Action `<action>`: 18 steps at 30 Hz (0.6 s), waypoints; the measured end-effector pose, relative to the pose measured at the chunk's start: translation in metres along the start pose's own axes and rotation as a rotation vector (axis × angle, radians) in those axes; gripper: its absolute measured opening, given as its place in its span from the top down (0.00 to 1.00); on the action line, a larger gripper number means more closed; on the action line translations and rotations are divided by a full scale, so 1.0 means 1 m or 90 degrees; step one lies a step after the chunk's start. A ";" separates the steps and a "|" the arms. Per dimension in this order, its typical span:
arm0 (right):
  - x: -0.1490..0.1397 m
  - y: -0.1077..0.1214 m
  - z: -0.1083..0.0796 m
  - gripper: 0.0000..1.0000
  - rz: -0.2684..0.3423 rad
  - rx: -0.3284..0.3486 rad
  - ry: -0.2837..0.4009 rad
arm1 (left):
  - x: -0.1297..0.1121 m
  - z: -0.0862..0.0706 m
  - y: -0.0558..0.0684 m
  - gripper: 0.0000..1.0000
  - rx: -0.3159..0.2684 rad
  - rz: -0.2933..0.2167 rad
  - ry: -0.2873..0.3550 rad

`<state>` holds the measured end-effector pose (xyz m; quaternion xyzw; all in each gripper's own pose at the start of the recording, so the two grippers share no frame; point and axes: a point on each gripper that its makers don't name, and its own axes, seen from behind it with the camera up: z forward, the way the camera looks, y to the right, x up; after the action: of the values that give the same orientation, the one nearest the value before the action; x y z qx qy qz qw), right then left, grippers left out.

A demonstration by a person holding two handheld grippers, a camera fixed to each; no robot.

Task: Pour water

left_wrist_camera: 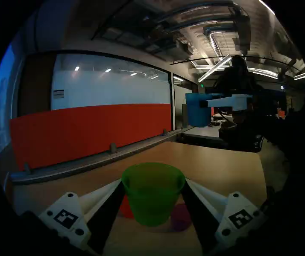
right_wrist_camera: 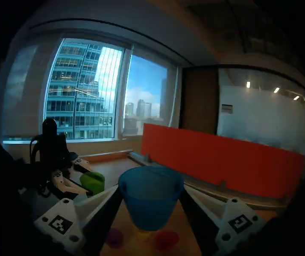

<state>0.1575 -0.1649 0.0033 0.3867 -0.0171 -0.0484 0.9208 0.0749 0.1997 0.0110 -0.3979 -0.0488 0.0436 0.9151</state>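
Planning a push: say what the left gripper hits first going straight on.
Probably the orange partition panel beyond the wooden table; the left gripper, holding a green plastic cup, has nothing nearer ahead. Depth unclear.

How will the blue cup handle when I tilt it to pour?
The blue cup looks like translucent plastic: probably light and slightly squeezable. Its smooth walls taper downward, so it may slide in the right gripper when tilted. Its contents are unseen, so its weight is uncertain.

The left gripper (left_wrist_camera: pixel 152 187) has white plastic jaws lined in black, each carrying a square black-and-white marker (left_wrist_camera: pixel 65 217) and dark screws (left_wrist_camera: pixel 70 195). The right gripper (right_wrist_camera: pixel 150 190) looks alike.
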 end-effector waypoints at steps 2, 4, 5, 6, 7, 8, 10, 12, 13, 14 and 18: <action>-0.007 -0.001 0.000 0.09 0.002 0.004 -0.009 | -0.002 0.000 0.000 0.14 -0.002 0.000 -0.004; -0.013 -0.001 0.000 0.09 0.004 0.006 -0.017 | -0.005 -0.001 0.000 0.14 -0.003 0.002 -0.010; -0.017 -0.002 -0.001 0.09 0.004 0.008 -0.021 | -0.006 -0.001 0.000 0.14 -0.003 0.003 -0.013; -0.020 -0.002 -0.001 0.09 0.006 0.009 -0.025 | -0.008 -0.001 -0.001 0.14 -0.004 0.004 -0.016; -0.023 -0.002 -0.001 0.09 0.008 0.011 -0.028 | -0.009 -0.001 -0.001 0.14 -0.004 0.006 -0.019; -0.026 -0.003 -0.001 0.09 0.010 0.013 -0.032 | -0.011 -0.001 -0.001 0.14 -0.004 0.008 -0.023; -0.032 -0.004 -0.002 0.09 0.013 0.019 -0.038 | -0.014 -0.002 -0.002 0.14 -0.005 0.010 -0.030; -0.038 -0.005 -0.003 0.09 0.016 0.024 -0.046 | -0.018 -0.002 -0.002 0.14 -0.006 0.011 -0.036; -0.042 -0.006 -0.003 0.09 0.017 0.027 -0.051 | -0.019 -0.002 -0.002 0.14 -0.007 0.012 -0.039; -0.045 -0.007 -0.003 0.09 0.018 0.029 -0.055 | -0.021 -0.002 -0.002 0.14 -0.008 0.012 -0.043; -0.059 -0.010 -0.003 0.09 0.019 0.039 -0.075 | -0.029 -0.001 -0.003 0.14 -0.009 0.016 -0.059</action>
<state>0.0982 -0.1638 -0.0057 0.4106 -0.0783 -0.0566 0.9067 0.0463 0.1935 0.0103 -0.4026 -0.0866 0.0730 0.9083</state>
